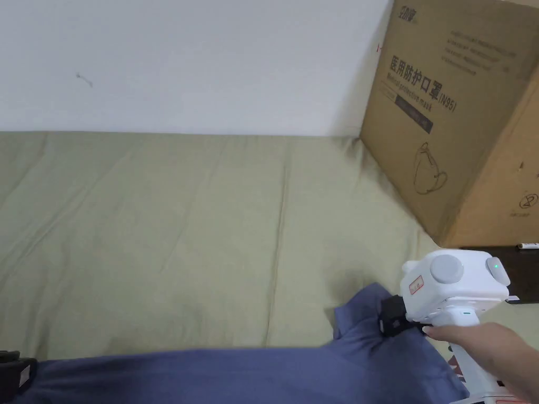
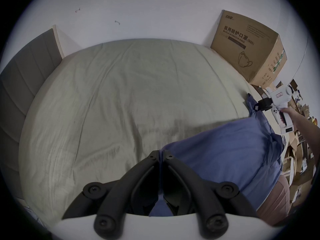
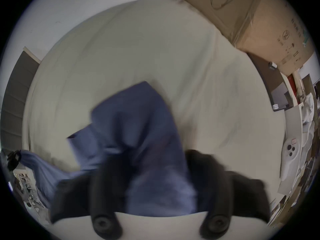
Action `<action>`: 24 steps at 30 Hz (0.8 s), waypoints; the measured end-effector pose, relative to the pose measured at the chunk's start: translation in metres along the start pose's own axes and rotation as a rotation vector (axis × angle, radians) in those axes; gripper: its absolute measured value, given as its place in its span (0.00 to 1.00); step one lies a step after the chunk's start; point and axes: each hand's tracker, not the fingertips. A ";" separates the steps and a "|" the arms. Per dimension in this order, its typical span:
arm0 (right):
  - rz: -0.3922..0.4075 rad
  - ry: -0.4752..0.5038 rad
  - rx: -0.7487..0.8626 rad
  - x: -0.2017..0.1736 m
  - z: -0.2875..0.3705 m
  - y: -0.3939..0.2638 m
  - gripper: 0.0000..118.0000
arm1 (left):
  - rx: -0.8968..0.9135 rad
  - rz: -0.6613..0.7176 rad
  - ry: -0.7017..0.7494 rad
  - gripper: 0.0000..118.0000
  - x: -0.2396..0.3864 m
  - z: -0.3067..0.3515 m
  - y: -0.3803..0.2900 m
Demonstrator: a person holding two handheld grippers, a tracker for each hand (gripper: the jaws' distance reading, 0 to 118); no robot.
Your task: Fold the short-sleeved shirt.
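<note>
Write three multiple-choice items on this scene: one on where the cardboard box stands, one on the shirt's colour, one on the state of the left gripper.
1. Where does the cardboard box stand?
A. At the far right of the bed, by the wall
B. At the middle of the bed
C. On the floor

2. What colour is the shirt?
A. Red
B. Blue
C. White

3. How is the left gripper?
A. Wide open above the bed
B. Shut on the shirt
C. Lying on the box

Answers: 1 A, the head view shows it in the right corner against the wall; 2 B, the cloth is blue in all views; 3 B, in the left gripper view its jaws meet on the cloth's edge.
</note>
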 end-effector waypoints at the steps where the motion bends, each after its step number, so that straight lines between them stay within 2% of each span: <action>1: 0.020 0.040 -0.001 -0.001 0.005 -0.001 0.14 | -0.003 0.005 0.004 0.01 0.000 -0.002 -0.002; 2: 0.015 0.108 -0.017 -0.002 0.012 -0.004 0.02 | -0.003 0.012 0.013 0.01 -0.001 -0.005 -0.004; 3: 0.001 0.151 -0.006 0.001 0.019 -0.014 0.02 | -0.004 0.019 0.020 0.01 -0.003 -0.006 -0.005; 7: 0.026 0.104 0.194 0.001 0.063 -0.022 0.02 | 0.027 0.079 0.028 0.01 -0.013 -0.007 -0.003; 9: -0.006 0.117 0.300 0.007 0.089 -0.021 0.02 | 0.066 0.104 0.032 0.01 -0.018 -0.004 0.007; 13: -0.126 0.179 0.451 0.013 0.135 -0.023 0.02 | 0.181 0.078 0.067 0.01 -0.016 0.011 0.036; 17: -0.125 0.145 0.609 0.012 0.170 -0.038 0.02 | 0.267 0.072 0.053 0.01 -0.009 0.033 0.052; 21: -0.145 0.183 0.586 0.022 0.179 -0.074 0.02 | 0.237 0.049 0.030 0.01 -0.004 0.046 0.038; 24: -0.111 0.160 0.532 0.031 0.175 -0.127 0.02 | 0.153 0.033 0.009 0.01 -0.001 0.054 -0.002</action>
